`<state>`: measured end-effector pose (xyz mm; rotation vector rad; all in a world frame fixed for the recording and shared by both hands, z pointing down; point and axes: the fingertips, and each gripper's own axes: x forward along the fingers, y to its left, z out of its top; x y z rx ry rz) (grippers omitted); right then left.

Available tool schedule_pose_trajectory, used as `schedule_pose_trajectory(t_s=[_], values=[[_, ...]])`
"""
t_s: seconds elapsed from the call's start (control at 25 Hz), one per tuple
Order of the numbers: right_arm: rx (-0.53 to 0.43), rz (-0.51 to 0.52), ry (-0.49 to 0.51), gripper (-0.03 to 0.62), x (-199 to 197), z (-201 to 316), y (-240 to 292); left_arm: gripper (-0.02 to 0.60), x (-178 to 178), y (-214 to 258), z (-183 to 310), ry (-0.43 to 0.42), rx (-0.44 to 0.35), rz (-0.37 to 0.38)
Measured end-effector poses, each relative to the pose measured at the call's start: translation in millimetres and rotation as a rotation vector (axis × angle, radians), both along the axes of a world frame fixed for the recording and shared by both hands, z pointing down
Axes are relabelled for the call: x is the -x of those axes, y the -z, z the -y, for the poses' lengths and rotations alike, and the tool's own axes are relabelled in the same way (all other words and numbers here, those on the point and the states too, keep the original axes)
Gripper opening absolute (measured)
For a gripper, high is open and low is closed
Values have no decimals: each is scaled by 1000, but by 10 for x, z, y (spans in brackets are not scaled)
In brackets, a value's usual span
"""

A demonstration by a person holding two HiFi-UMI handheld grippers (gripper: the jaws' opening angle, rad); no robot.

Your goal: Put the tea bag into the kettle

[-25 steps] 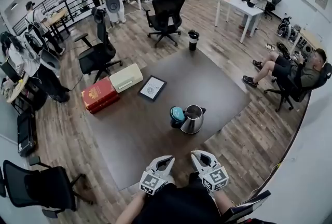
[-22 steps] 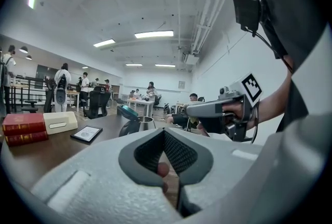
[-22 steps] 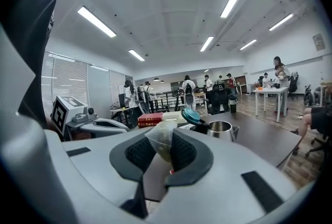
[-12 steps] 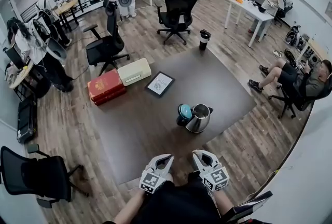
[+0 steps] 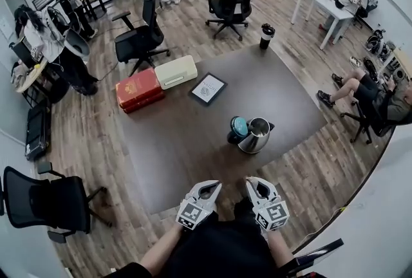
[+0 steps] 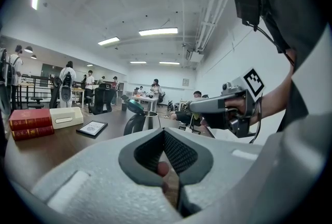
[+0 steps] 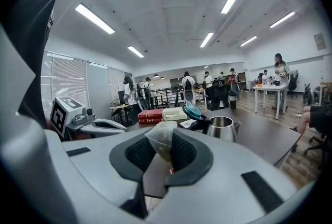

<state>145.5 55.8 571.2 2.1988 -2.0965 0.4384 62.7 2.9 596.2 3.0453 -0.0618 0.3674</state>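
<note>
Pale grey plastic and black ribbed rubber come nearest: the person holds both tools low against the body, short of the near edge of the dark brown rectangular table point(image 5: 193, 154). The right gripper point(image 5: 259, 188) is clamped on a small translucent paper tea bag point(image 7: 161, 139) with greenish leaf inside. The bag bulges up between the pads, and a scrap of red tag shows under it. The left gripper point(image 5: 207, 190) has its tips pressed together and grips nothing I can name. A small pinkish blob shows in the slit behind the tips, and I cannot tell what it is. So the pick-up looks done and the delivery is all ahead. Further out, well apart from both tools, the round polished steel kettle point(image 5: 259, 136) stands on the table. Its teal hinged lid point(image 5: 239, 126) is tipped right back, so the mouth gapes open and no lid work seems to be left. What is left, as I judge it, is to carry the bag out over the table, bring it above that mouth and let it go. Beyond the kettle lie a black-framed white card point(image 5: 207, 88), a cream oblong box point(image 5: 176, 71) and, just beside it, a stack of red books point(image 5: 138, 89). Near the far corner stands a black cylindrical tumbler point(image 5: 266, 36), with black office chairs point(image 5: 230, 3) behind.
</note>
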Motion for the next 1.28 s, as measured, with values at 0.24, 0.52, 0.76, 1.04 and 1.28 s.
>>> schedule_pose_trajectory(t_s=[0.24, 0.52, 0.76, 1.04, 1.28], values=[[20, 23, -18, 60, -34, 5, -72, 3, -143, -198, -73, -38, 36, 46], [22, 27, -15, 60, -352, 74, -40, 3, -502, -118, -11, -42, 40, 49], [-9, 15, 0, 60, -742, 200, 133, 3, -892, 108, 153, -28, 6, 25], [-41, -19, 52, 60, -1245, 359, 270, 3, -1385, 290, 261, 0, -30, -33], [-62, -13, 112, 60, -1642, 481, 179, 3, -1760, 310, 291, 59, -51, -86]])
